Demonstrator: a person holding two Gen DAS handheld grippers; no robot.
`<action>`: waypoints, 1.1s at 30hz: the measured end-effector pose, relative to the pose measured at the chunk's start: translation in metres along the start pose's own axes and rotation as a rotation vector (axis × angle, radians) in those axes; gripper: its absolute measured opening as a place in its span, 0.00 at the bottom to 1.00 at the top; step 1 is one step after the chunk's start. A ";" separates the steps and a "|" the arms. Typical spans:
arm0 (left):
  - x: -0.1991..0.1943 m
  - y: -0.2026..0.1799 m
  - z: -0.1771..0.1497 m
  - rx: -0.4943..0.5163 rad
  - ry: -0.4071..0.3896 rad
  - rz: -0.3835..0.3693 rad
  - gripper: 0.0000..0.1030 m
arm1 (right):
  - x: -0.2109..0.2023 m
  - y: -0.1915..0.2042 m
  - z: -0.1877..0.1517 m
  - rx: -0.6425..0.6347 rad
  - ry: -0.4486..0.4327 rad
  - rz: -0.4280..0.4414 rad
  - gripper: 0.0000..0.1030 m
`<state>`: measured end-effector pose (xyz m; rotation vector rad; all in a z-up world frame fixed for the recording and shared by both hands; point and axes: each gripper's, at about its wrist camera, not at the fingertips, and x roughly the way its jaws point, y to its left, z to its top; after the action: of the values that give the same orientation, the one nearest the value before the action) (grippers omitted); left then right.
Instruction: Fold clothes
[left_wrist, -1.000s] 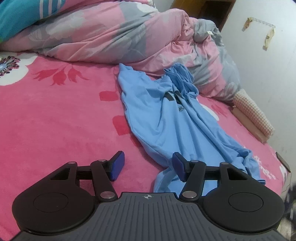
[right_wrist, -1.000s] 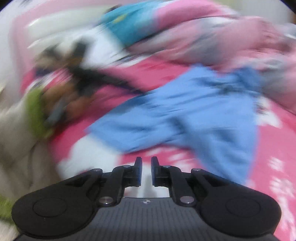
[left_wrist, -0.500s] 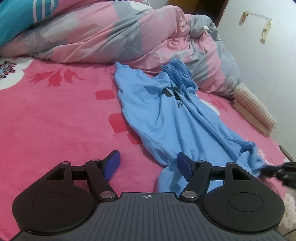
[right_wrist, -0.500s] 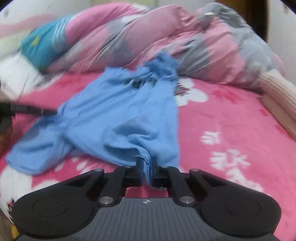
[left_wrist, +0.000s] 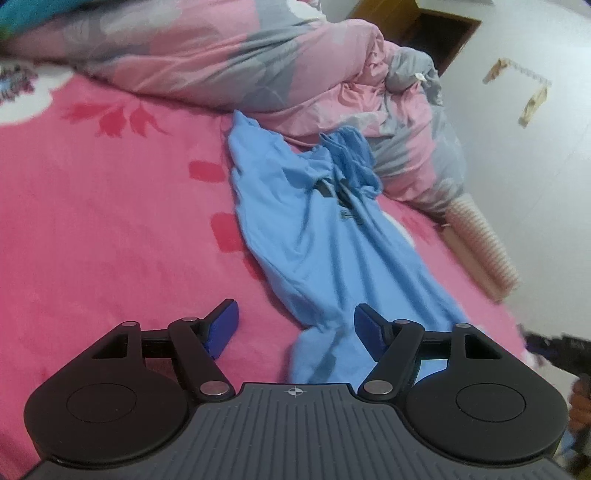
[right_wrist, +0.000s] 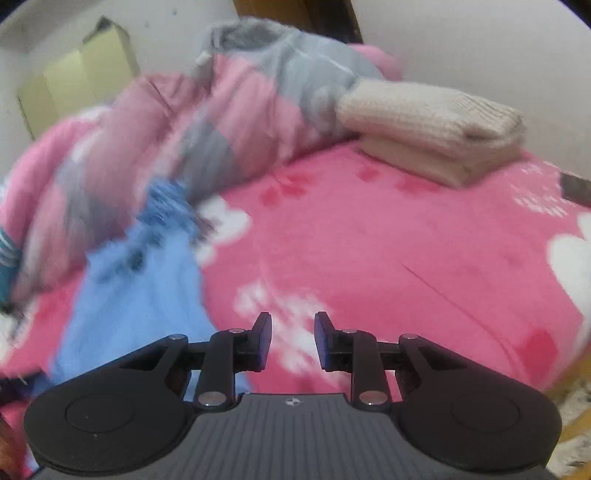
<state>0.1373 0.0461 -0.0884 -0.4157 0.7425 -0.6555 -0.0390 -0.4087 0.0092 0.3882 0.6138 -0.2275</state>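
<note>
A light blue T-shirt (left_wrist: 314, 236) lies crumpled lengthwise on the pink flowered bedsheet (left_wrist: 110, 221), collar end against the duvet. My left gripper (left_wrist: 295, 328) hovers open over the shirt's near end. Cloth lies between the blue pads (left_wrist: 369, 332), nearer the right one, and neither pad presses on it. In the right wrist view my right gripper (right_wrist: 291, 336) is over bare sheet (right_wrist: 406, 258), its jaws opening with nothing between them. The blurred shirt (right_wrist: 140, 291) lies to its left. The right gripper (left_wrist: 561, 350) also shows dark at the left wrist view's right edge.
A rumpled pink and grey duvet (left_wrist: 258, 62) is heaped along the bed's far side. A folded cream knit (right_wrist: 432, 125) sits on the far corner near the wall. A cardboard box (right_wrist: 77, 77) stands behind the bed. The bed's edge drops off at right (right_wrist: 554, 376).
The right gripper, shut on the shirt's edge half a second ago, has let go, parted its jaws and swung right over bare sheet. The left gripper widened slightly and stayed in place.
</note>
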 end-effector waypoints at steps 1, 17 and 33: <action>0.000 0.001 0.000 -0.018 0.008 -0.022 0.67 | 0.003 0.014 0.007 -0.026 -0.005 0.032 0.27; -0.001 -0.025 -0.026 0.190 0.040 0.037 0.43 | 0.236 0.349 0.008 -0.562 0.327 0.318 0.27; -0.007 -0.021 -0.034 0.174 0.000 0.086 0.20 | 0.279 0.396 0.024 -0.610 0.251 0.380 0.02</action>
<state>0.1001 0.0317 -0.0962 -0.2228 0.6933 -0.6332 0.3221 -0.0868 -0.0273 -0.0652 0.8061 0.3756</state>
